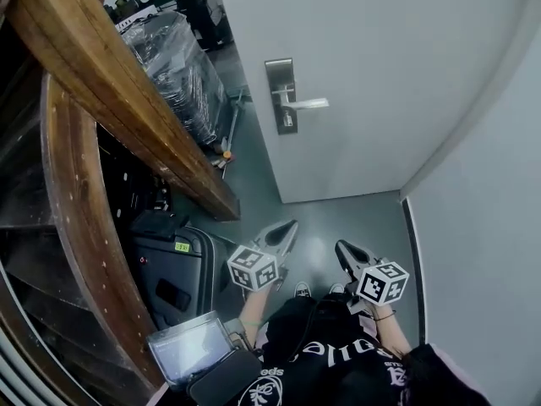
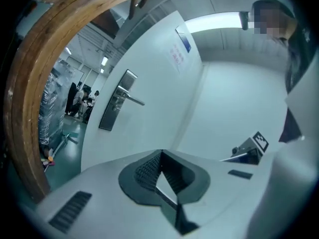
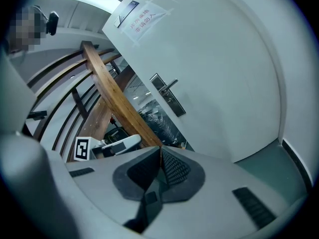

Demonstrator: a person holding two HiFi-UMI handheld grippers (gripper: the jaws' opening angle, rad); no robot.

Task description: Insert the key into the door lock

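Note:
A white door point(image 1: 380, 66) stands ahead, with a silver lock plate and lever handle point(image 1: 281, 96) on its left edge. Both grippers hang low in front of the person, well short of the door. My left gripper point(image 1: 287, 231) points toward the door's foot, and its pads point(image 2: 149, 169) meet at the tip point(image 2: 160, 153). To its right, my right gripper point(image 1: 345, 250) also has its pads together point(image 3: 160, 148). No key shows in any view. The lock plate point(image 2: 117, 106) is far off in the left gripper view and likewise far off point(image 3: 168, 94) in the right gripper view.
A curved wooden stair rail point(image 1: 110, 91) runs along the left. Plastic-wrapped goods point(image 1: 177, 66) stand beyond it. A dark case point(image 1: 173, 269) and a laptop point(image 1: 190, 345) lie at the lower left. A white wall point(image 1: 482, 227) closes the right. A paper sign point(image 3: 142, 18) hangs on the door.

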